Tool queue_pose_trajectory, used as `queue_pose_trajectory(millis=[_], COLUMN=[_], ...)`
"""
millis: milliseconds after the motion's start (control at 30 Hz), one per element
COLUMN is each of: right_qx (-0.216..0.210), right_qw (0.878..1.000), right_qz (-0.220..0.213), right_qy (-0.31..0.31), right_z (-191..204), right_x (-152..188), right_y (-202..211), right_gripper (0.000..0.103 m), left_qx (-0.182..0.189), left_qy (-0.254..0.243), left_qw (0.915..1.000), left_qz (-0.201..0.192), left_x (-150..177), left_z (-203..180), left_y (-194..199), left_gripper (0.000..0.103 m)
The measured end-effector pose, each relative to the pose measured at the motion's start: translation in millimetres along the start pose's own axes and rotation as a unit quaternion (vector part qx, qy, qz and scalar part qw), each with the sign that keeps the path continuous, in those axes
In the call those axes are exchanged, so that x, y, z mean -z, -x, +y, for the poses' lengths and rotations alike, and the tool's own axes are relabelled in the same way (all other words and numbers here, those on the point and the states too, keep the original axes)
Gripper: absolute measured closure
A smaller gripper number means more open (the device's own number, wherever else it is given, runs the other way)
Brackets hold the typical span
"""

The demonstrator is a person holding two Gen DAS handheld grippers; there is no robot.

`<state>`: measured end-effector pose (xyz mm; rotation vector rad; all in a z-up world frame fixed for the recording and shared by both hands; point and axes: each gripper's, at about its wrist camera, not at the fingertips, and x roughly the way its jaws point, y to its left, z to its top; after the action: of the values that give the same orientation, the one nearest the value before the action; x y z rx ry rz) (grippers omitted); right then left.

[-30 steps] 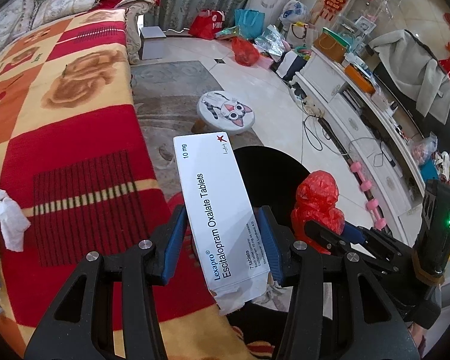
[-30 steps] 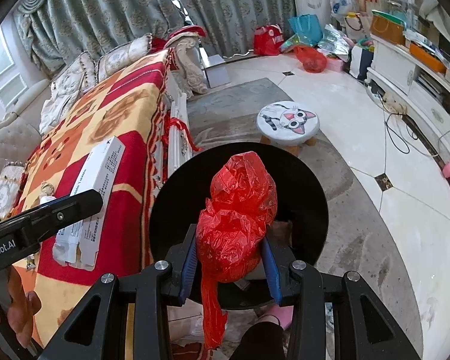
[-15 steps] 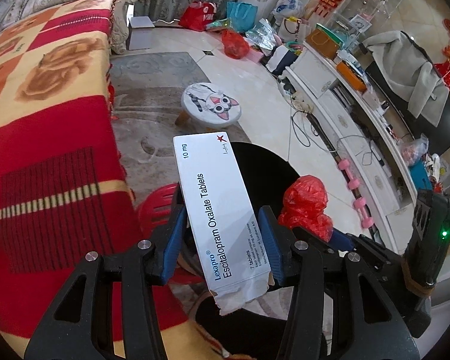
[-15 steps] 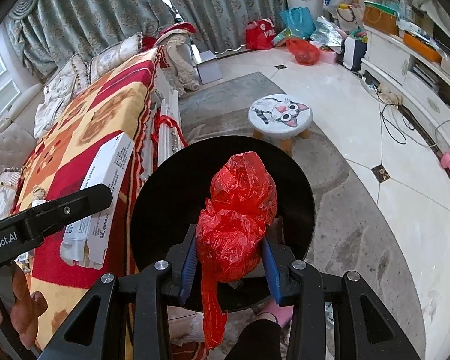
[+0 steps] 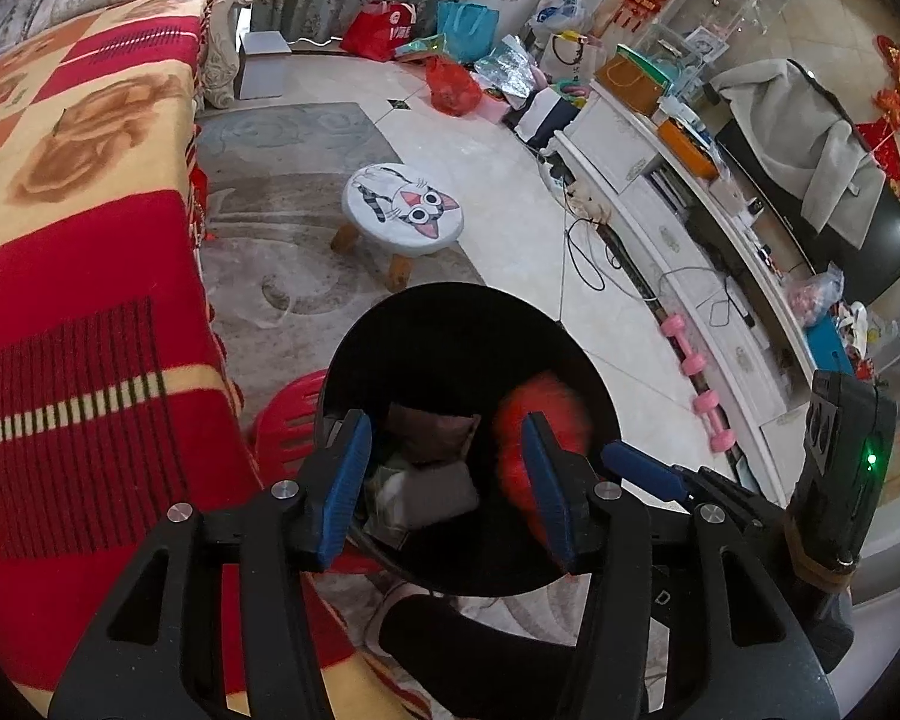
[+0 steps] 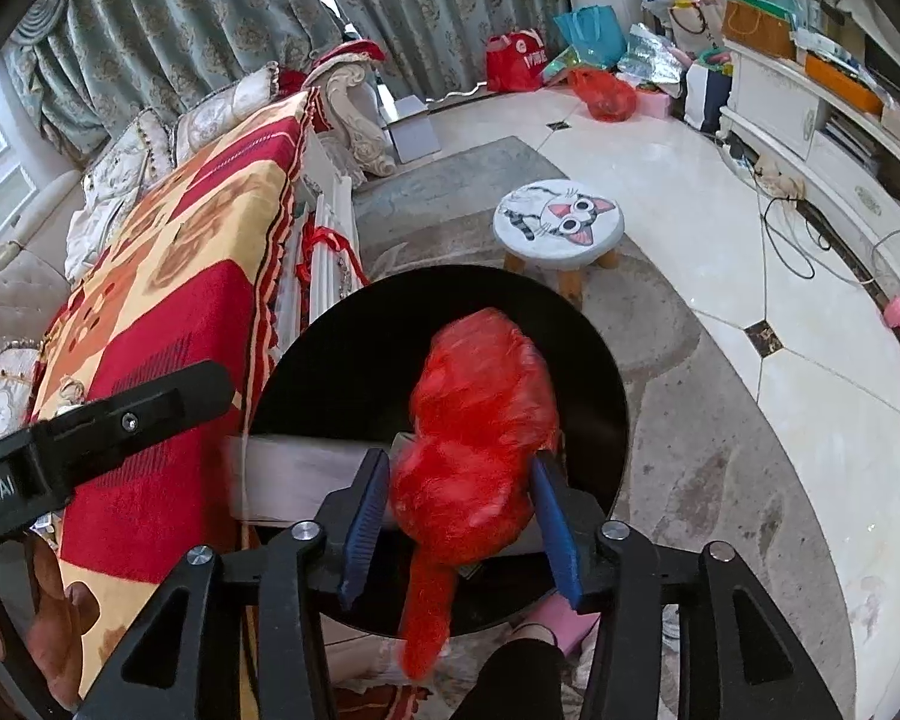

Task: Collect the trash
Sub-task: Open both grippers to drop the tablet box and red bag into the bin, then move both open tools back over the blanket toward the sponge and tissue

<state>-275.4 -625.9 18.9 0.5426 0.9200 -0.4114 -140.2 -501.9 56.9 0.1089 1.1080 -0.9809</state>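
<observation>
A round black trash bin (image 5: 450,324) stands on the floor beside the bed; it also shows in the right wrist view (image 6: 606,372). My left gripper (image 5: 444,480) is open and empty over the bin's mouth. The white tablet box (image 6: 294,474) is blurred, lying across the bin's left rim as it falls. My right gripper (image 6: 459,516) has opened over the bin, and the red plastic bag (image 6: 480,420) between its jaws is blurred, dropping; the bag also shows in the left wrist view (image 5: 537,402). Other trash (image 5: 426,480) lies inside the bin.
The bed with a red and yellow blanket (image 5: 60,252) lies to the left. A cat-face stool (image 5: 402,210) stands beyond the bin on a grey rug. A white cabinet (image 5: 690,252) with cables and pink dumbbells (image 5: 696,378) runs along the right. Bags (image 5: 456,60) sit by the curtains.
My left gripper moved over the bin and opened, letting the tablet box go. My right gripper has opened and the red bag is falling, blurred.
</observation>
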Motion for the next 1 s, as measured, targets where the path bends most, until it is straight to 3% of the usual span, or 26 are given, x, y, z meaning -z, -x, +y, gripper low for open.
queue_pose_trajectory(millis=[100, 633, 1000], right_qx=[-0.003, -0.004, -0.026], right_qw=[1.0, 1.0, 0.997], right_qz=[-0.002, -0.005, 0.003], right_qy=[-0.001, 0.031, 0.075], right_z=[3.0, 39.7, 93.7], right_x=[1.0, 7.2, 19.6], right_y=[0.7, 7.3, 7.4], right_gripper=[0.04, 0.039, 0.038], left_qx=[-0.007, -0.085, -0.13], left_qy=[0.004, -0.004, -0.001], left_qw=[1.0, 0.9958, 0.9902], left_qz=[0.001, -0.033, -0.05], left_x=[1.7, 22.7, 37.9], left_z=[6.4, 34.2, 68.4], left_y=[4.1, 44.7, 87.3], left_gripper=[0.052, 0.052, 0.052])
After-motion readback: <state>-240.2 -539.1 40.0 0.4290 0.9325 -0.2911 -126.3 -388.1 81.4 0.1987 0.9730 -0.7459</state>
